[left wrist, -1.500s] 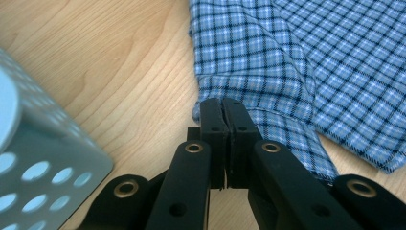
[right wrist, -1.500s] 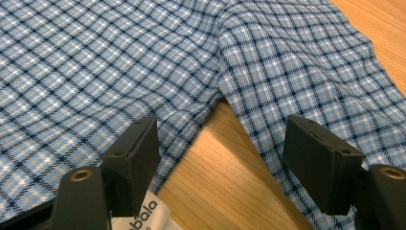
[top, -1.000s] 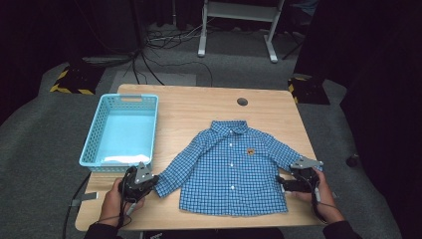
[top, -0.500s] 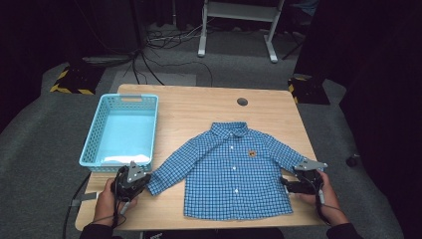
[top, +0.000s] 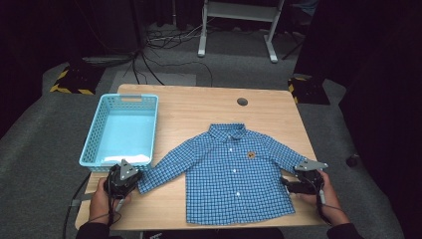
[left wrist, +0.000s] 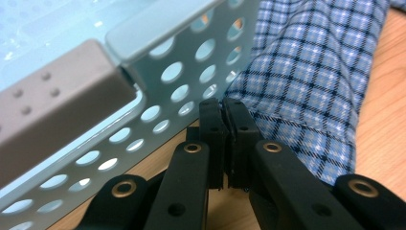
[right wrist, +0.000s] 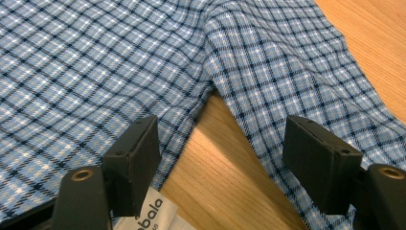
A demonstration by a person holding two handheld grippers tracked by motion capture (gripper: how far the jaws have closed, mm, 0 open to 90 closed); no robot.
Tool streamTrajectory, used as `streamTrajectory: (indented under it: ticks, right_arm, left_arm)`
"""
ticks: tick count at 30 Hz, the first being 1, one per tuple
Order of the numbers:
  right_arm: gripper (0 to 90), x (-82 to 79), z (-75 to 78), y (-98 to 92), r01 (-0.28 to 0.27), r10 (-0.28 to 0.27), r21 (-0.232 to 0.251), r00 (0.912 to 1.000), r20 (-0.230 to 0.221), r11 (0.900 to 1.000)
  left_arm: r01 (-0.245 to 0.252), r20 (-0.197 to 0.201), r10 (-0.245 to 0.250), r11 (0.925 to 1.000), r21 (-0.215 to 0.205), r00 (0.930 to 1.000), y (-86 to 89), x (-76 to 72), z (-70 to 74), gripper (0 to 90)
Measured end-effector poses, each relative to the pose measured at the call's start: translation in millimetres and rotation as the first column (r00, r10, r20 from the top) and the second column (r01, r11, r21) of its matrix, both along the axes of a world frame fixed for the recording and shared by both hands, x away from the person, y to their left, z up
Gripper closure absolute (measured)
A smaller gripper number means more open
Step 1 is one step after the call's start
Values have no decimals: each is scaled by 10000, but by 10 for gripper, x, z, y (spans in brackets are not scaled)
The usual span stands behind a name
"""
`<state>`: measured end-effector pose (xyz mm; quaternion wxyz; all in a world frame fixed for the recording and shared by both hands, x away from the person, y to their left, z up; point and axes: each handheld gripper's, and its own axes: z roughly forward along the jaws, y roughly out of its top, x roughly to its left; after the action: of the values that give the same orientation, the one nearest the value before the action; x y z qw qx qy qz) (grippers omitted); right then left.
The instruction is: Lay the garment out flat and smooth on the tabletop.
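A blue checked child's shirt [top: 234, 174] lies face up on the wooden table [top: 199, 109], sleeves spread. My left gripper [top: 133, 181] is at the end of the shirt's left-hand sleeve, beside the basket's near corner. Its jaws are shut [left wrist: 222, 108] on the edge of the sleeve cuff [left wrist: 297, 96]. My right gripper [top: 289, 185] rests low at the other sleeve. Its jaws stand wide open [right wrist: 220, 143] over the bare wood between the shirt's body [right wrist: 81, 72] and that sleeve [right wrist: 297, 81]. A white label [right wrist: 153, 213] shows at the hem.
A light blue perforated basket [top: 89, 144] stands at the table's left, its corner wall [left wrist: 158, 67] right against my left gripper. A round cable hole [top: 242, 101] sits at the back. The table's front edge is just behind both hands. A metal stand [top: 239, 30] is on the floor beyond.
My left gripper has moved left toward the basket's corner with the sleeve end in it, and the sleeve now lies drawn out straighter. The right gripper has kept its place.
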<state>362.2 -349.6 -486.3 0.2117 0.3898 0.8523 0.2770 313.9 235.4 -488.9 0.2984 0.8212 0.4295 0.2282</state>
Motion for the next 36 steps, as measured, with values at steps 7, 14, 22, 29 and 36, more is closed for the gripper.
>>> streamTrajectory:
  ticks: [7,14,22,29,36]
  right_arm:
    - [281,4,-6,-12,23,-22,107,10000,-24,9999]
    - [282,-18,-17,-28,90,-91,233,10000,38,9997]
    - [265,13,-10,-20,16,-15,156,10000,-48,9999]
    - [265,36,-8,0,-91,91,74,10000,-4,9999]
    - [267,26,-10,2,13,-13,130,10000,-8,9999]
  left_arm:
    - [-302,-158,297,9991,-288,9994,78,-18,-37,856]
    - [-627,-196,615,9955,-715,9979,172,-31,-58,781]
    - [-900,-79,897,9908,-1008,9959,268,-134,-40,677]
    - [-964,254,1004,9871,-1282,9946,293,-222,45,548]
    - [-577,812,701,9876,-1461,9942,225,-291,184,466]
